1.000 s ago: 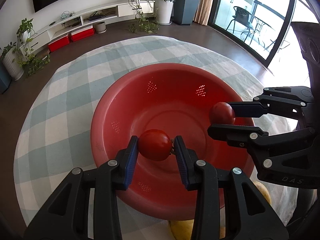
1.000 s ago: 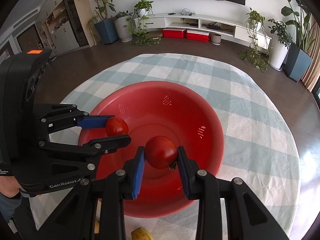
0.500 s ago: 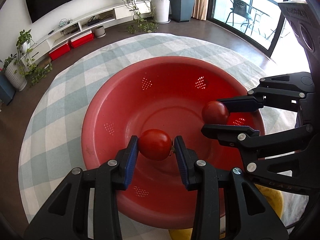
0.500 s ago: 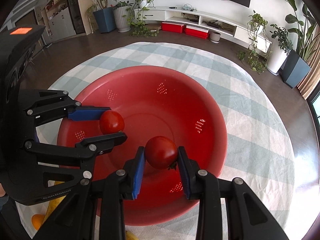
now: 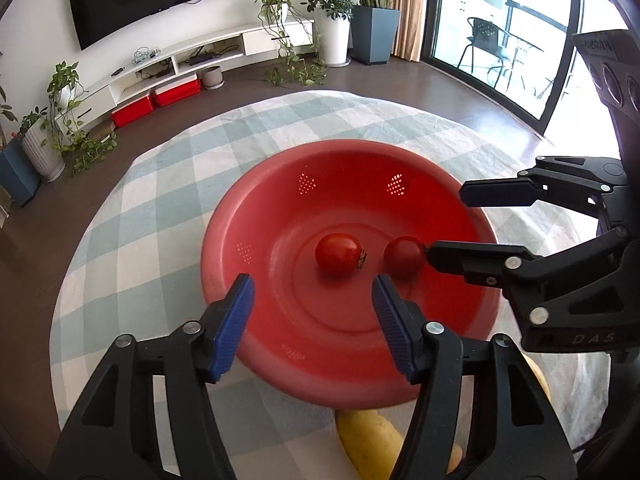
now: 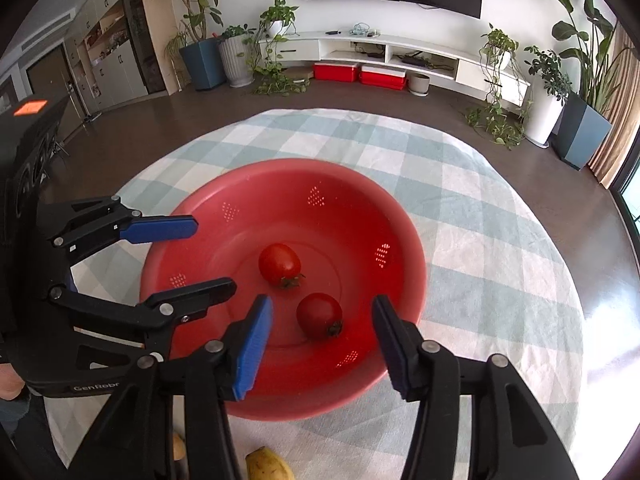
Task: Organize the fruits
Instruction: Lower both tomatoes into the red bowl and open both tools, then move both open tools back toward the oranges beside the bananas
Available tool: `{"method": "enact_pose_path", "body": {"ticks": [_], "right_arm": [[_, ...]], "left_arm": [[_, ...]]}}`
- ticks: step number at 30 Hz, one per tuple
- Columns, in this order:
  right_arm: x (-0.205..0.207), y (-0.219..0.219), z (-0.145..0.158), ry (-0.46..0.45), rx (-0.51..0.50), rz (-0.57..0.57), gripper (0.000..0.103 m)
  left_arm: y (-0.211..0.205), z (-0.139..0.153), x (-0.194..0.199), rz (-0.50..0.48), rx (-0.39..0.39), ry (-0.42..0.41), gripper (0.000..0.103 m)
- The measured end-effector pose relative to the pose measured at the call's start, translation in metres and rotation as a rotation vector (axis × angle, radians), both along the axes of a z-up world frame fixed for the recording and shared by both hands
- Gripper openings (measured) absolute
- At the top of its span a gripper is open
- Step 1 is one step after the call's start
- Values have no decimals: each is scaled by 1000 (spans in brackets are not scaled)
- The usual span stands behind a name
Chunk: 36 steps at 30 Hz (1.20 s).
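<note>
Two smooth, round tomatoes, one larger (image 5: 338, 255) and one smaller (image 5: 404, 257), lie in a red perforated plastic bowl (image 5: 260, 216). Both the left gripper (image 5: 312, 312) and the right gripper (image 6: 322, 338) are spread wide, holding nothing.

Round table in checked cloth (image 5: 168, 184) under red bowl (image 5: 256, 216) and yellow fruit (image 5: 370, 446)
</note>
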State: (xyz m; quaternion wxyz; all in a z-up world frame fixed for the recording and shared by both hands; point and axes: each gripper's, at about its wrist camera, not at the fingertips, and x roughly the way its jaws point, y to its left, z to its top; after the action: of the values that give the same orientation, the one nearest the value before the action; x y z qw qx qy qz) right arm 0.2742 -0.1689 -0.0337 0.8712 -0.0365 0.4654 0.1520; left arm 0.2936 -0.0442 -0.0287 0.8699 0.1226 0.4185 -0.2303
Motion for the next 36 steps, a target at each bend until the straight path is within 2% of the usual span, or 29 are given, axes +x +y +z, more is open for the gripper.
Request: {"method": "enact_pose_path", "body": {"ticks": [2,4,5,6,8,11,14,19,22,26,31,34,36], "right_arm": [[-13,-9,14,-39,45,-17,72],[-30,-20,26,-76,101,-40,78],[-40,-25,32,-93,128,-52,81],[-50,-30,36,-106,150,-65,81],[-71,-39,40,-114,188,-91,82],[-105,-50,41,-120,233,-123,82],[-136,-59,34,-104,281,-163,82],[-179,-62,16,-77,320,-201,82],[-201,-61,0,-43,345,-223,82],[-223,-50,-19,3,342,-211,80],[-234,-36,-24,9,332,-171,78],[-237,-29,-23,6,332,-158,78],[-238,-26,-23,4,326,-152,77]], "left_arm": [[10,11,-15,10,-35,-19,64],[23,19,-32,17,-87,-28,67],[29,22,-41,22,-108,-30,74],[36,23,-51,26,-125,-28,81],[47,23,-71,31,-156,-11,86],[65,21,-104,73,-182,14,86],[77,13,-139,111,-177,30,86],[85,-9,-190,93,-89,49,86],[92,-20,-210,76,-83,75,86],[94,-27,-215,42,-65,91,86],[85,-28,-214,-23,-49,102,83],[79,-31,-210,-44,-56,124,74],[76,-35,-208,-49,-59,139,63]]}}
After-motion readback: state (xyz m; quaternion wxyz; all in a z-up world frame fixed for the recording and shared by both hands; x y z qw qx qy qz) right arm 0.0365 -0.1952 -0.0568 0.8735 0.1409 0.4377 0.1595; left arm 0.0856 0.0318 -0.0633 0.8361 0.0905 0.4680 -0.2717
